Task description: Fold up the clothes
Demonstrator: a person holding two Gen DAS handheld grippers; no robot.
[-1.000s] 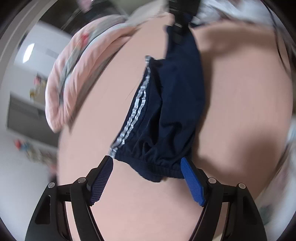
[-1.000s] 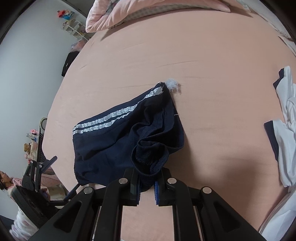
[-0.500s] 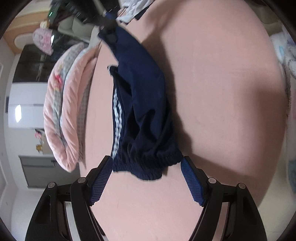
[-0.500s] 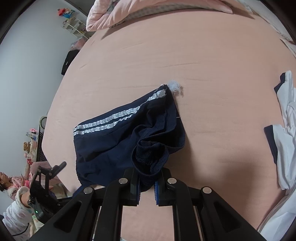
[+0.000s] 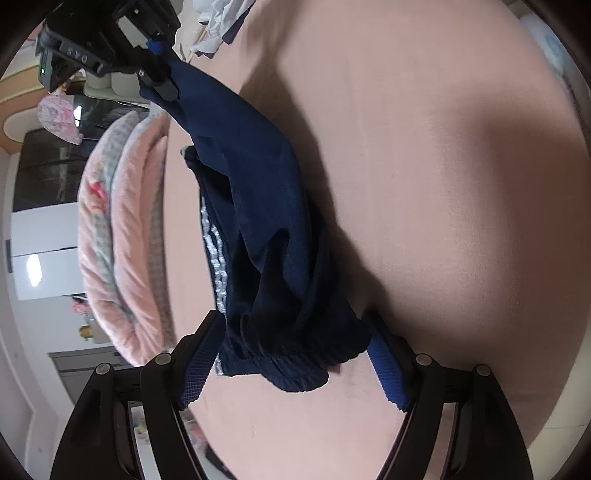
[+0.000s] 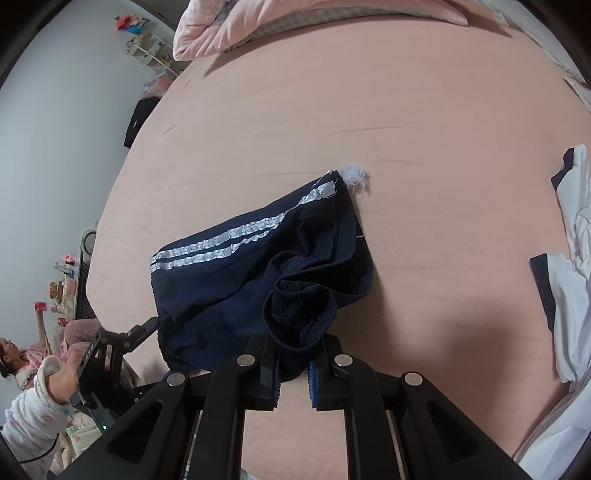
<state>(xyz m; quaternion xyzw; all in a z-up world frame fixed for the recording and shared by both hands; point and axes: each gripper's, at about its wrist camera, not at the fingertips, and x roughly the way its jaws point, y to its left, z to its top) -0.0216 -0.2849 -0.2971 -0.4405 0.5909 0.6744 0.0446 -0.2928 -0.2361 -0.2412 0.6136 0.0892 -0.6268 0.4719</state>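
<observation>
Navy shorts (image 6: 258, 273) with two white side stripes lie crumpled on the pink bed sheet (image 6: 369, 110). My right gripper (image 6: 291, 376) is shut on a bunched navy edge of them, at the near end in the right wrist view. In the left wrist view that gripper (image 5: 162, 79) shows at the top left, lifting that end of the shorts (image 5: 266, 229). My left gripper (image 5: 293, 365) is open, its blue pads (image 5: 201, 363) on either side of the elastic waistband. The left gripper (image 6: 146, 326) also appears at the shorts' lower left corner, held by a person's hand.
A folded pink quilt (image 5: 122, 240) lies along the bed's edge, also the quilt (image 6: 295, 29) at the far end. White clothes with navy trim (image 6: 569, 266) are heaped at the right. A white fluff tuft (image 6: 354, 177) sits by the shorts. A person (image 6: 29, 398) stands lower left.
The left gripper has moved in on the waistband, which now sits deeper between its open fingers. The right gripper has kept its hold on the shorts, barely moving.
</observation>
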